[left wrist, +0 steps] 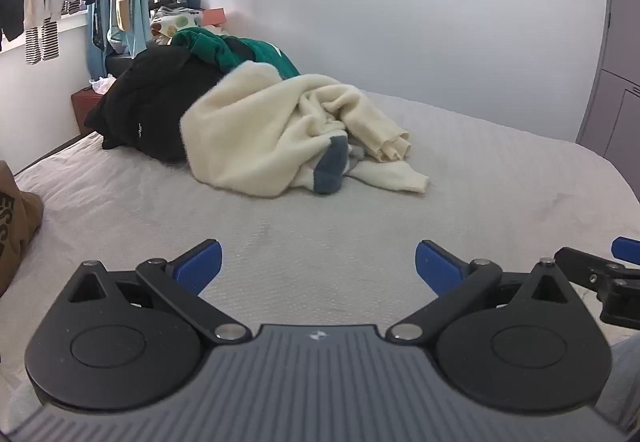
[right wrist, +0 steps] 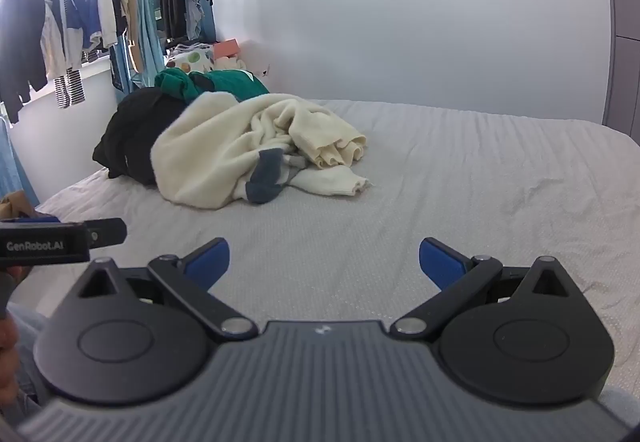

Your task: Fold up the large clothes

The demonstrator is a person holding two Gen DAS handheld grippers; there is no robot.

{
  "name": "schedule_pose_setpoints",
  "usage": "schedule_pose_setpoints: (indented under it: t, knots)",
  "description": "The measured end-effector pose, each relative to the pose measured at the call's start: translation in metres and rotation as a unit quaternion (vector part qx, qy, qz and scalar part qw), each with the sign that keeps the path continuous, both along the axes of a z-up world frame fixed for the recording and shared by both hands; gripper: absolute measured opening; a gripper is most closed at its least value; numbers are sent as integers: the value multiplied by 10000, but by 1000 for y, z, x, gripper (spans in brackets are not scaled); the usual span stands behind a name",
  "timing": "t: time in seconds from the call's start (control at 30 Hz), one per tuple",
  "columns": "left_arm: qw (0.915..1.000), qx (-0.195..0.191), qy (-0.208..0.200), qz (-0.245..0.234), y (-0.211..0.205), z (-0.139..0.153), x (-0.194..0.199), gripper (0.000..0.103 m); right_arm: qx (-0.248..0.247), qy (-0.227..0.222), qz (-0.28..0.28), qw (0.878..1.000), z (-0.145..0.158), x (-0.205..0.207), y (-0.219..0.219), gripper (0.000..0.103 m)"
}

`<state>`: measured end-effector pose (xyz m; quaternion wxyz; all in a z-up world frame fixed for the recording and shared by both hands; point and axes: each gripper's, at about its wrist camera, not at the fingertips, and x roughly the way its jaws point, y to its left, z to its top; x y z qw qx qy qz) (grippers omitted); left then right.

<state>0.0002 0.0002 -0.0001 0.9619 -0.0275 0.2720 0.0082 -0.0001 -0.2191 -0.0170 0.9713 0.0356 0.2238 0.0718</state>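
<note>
A crumpled cream sweater [left wrist: 260,129] with a grey-blue patch [left wrist: 332,165] lies on the grey bed [left wrist: 360,226], against a black garment [left wrist: 160,101] and a green one [left wrist: 224,45] behind it. The sweater also shows in the right wrist view [right wrist: 224,157]. My left gripper [left wrist: 318,266] is open and empty, low over the bed, well short of the pile. My right gripper [right wrist: 324,264] is open and empty, beside the left and also short of the pile. Its fingertip [left wrist: 626,246] shows at the right edge of the left wrist view.
Clothes hang on a rail [right wrist: 100,9] along the window at the left. A brown garment [left wrist: 16,226] lies at the bed's left edge. A grey wardrobe [left wrist: 612,41] stands at the right. A white wall [right wrist: 400,41] backs the bed.
</note>
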Motion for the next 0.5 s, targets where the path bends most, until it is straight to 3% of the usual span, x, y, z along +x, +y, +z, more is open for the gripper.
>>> schedule_pose_setpoints:
  t: [0.5]
  knots:
    - [10000, -40, 12, -5, 0, -3, 4, 103, -5, 93, 31, 10000, -2, 3, 1, 103]
